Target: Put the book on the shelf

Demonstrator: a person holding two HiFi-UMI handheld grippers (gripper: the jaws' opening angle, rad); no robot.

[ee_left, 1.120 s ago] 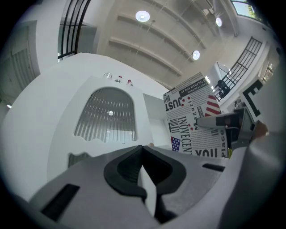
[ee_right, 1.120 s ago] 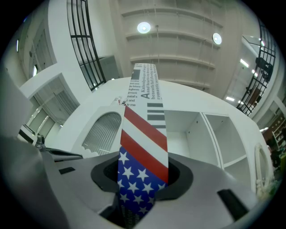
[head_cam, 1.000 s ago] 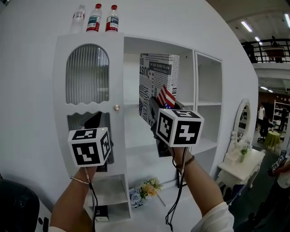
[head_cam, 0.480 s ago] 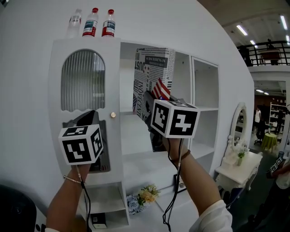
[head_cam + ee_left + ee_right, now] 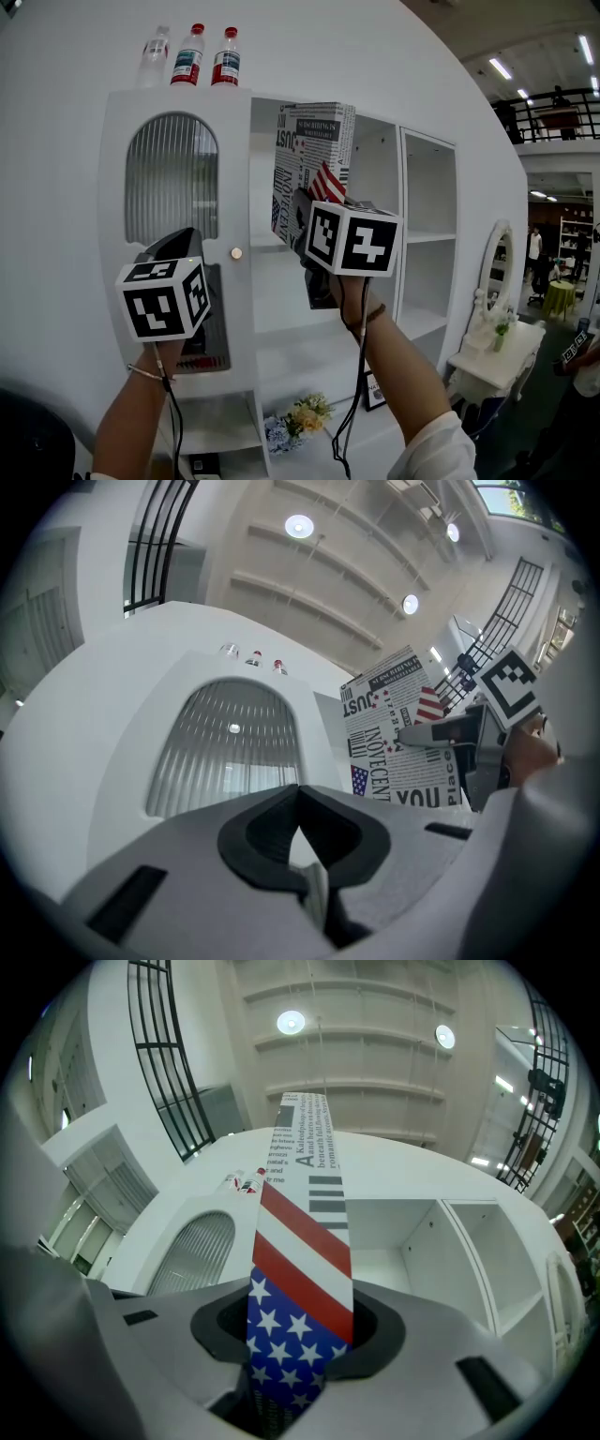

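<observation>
1. The right gripper has its jaws partly apart and clamped on the book. The pads press the stars-and-stripes edge near its lower end, and the book rises upright out of the grip.
2. The left gripper has its jaws closed tip to tip with nothing between them. It is held up at the left, in front of the arched ribbed-glass door, well apart from the book.
3. In the head view the book stands before the left part of the top middle compartment of the white shelf unit. Its top edge is about level with the opening's upper edge. It does not appear to rest on the compartment's floor. Whether its far edge has entered the opening cannot be told.
4. Step in hand, as judged: carrying the book into that compartment.
5. To do it well:
   - Hold the book vertical and square to the opening.
   - Bring it a little lower so the top edge clears the compartment's ceiling.
   - Advance it straight toward the far wall.
   - Set the bottom edge flat on the floor, close to the left wall for support.
   - Part the jaws only once the book stands on its own.
6. Caution: three bottles stand on top of the unit at the left. A knock against the top panel could disturb them.
</observation>
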